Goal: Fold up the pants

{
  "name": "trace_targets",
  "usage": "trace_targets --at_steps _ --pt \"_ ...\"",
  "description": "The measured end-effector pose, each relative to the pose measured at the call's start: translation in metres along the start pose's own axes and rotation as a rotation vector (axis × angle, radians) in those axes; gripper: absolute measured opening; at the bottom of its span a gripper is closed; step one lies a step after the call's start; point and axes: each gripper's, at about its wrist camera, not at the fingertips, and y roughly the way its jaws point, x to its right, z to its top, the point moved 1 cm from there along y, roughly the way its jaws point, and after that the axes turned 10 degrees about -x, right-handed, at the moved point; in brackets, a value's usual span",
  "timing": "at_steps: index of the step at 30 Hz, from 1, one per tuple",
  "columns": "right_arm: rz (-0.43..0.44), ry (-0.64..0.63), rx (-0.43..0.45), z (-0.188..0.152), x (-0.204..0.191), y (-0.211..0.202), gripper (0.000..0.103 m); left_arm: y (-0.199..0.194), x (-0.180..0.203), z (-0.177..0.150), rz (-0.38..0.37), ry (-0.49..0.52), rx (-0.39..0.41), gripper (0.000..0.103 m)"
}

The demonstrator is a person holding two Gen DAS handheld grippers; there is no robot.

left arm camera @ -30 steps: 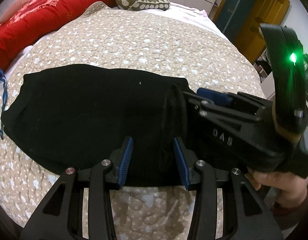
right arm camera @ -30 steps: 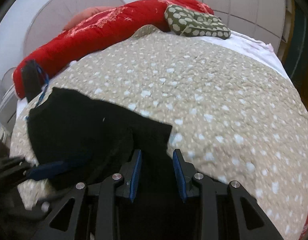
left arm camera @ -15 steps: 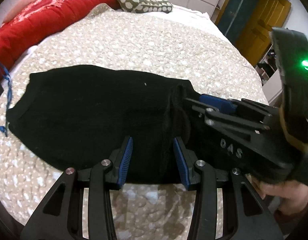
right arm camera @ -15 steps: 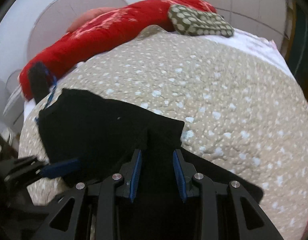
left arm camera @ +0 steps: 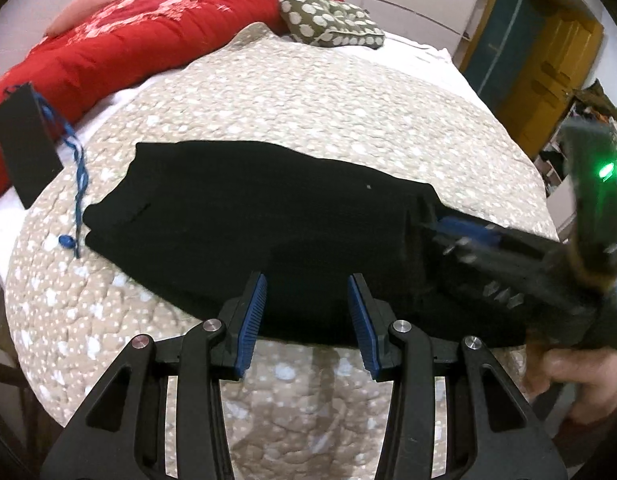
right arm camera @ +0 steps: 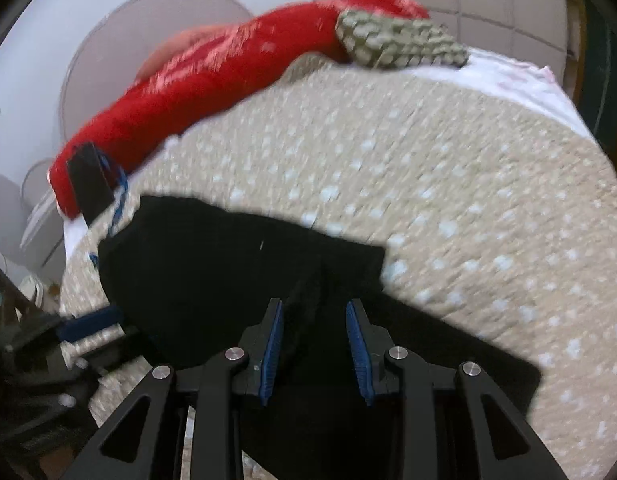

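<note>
Black pants (left arm camera: 244, 236) spread across the beige spotted quilt (left arm camera: 328, 112), long axis running left to right in the left wrist view, one end at the far left near a blue cord (left arm camera: 78, 172), the other end at the right. Looks already doubled lengthwise, leg on leg, judging from the single narrow band of cloth; cannot be confirmed, since black on black hides the layers. Right end lifted and bunched, drawn up off the quilt at the right gripper (right arm camera: 314, 348), with a ridge of cloth rising between the blue pads (right arm camera: 270, 356); those fingers set with a gap, and whether they actually bite the cloth cannot be told, since dark fabric fills the space and motion blur smears the edges. Left gripper (left arm camera: 308, 316) hovering at the near edge of the pants about mid-length, fingers spread apart, blue pads clear of each other, nothing visibly pinched between them. Judged as partway: a crosswise fold seemingly in progress, the right end being carried over toward the left, not yet laid down. Remaining, by this reading: setting that end flat on the rest, squaring the edges, perhaps one more fold to a compact packet, then smoothing. Red blanket (left arm camera: 120, 52) and spotted green cushion (left arm camera: 328, 28) lying at the far side, well apart from the work.
</note>
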Motion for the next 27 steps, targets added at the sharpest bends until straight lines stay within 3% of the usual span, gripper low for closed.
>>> trace_targets --at_steps 4,6,10,18,22,24,27 --pt "-0.052 -0.052 -0.005 0.002 -0.012 0.004 0.031 0.0 -0.009 0.001 -0.008 -0.024 -0.002 0.042" --pt "-0.008 -0.068 0.01 0.006 -0.016 -0.008 0.031 0.001 -0.01 0.003 -0.009 -0.036 -0.005 0.042" --pt "0.016 -0.051 0.032 0.008 -0.017 -0.019 0.031 0.0 -0.014 0.003 -0.017 -0.054 0.002 0.064" --pt "0.052 -0.076 -0.039 0.007 -0.023 0.01 0.032 -0.003 -0.032 0.003 -0.047 -0.105 -0.004 0.064" --pt "0.076 -0.156 0.001 0.022 -0.041 -0.004 0.033 -0.012 -0.068 -0.006 -0.076 -0.217 0.02 0.067" --pt "0.093 -0.195 0.022 0.033 -0.053 -0.006 0.043 -0.014 -0.087 -0.012 -0.074 -0.285 0.035 0.072" --pt "0.126 -0.267 0.056 0.058 -0.078 0.004 0.046 -0.009 -0.111 -0.016 -0.094 -0.381 0.041 0.072"
